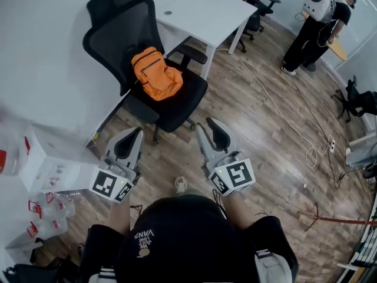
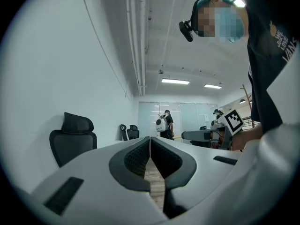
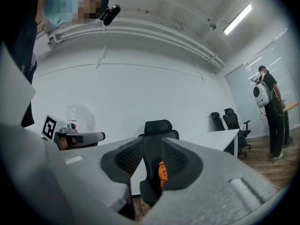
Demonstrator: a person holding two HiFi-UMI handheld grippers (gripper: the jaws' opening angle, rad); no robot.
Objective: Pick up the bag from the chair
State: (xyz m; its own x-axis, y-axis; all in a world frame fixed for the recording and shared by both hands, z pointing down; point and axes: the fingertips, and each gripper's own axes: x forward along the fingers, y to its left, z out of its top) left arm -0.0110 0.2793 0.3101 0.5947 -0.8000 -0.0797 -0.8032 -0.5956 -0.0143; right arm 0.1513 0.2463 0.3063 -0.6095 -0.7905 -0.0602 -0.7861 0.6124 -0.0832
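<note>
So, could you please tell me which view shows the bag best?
The head view: the whole bag lies on the chair. The right gripper view shows only a sliver of it; the left gripper view shows none.

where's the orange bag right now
In the head view, upper left of centre, the orange bag sits on the seat of the black office chair, against its backrest, just left of the white desk.

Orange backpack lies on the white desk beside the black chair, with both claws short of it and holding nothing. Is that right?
No. The orange backpack lies on the black chair, on its seat, not on the white desk beside it; the head view shows this. The left claw and right claw are short of it, holding nothing.
</note>
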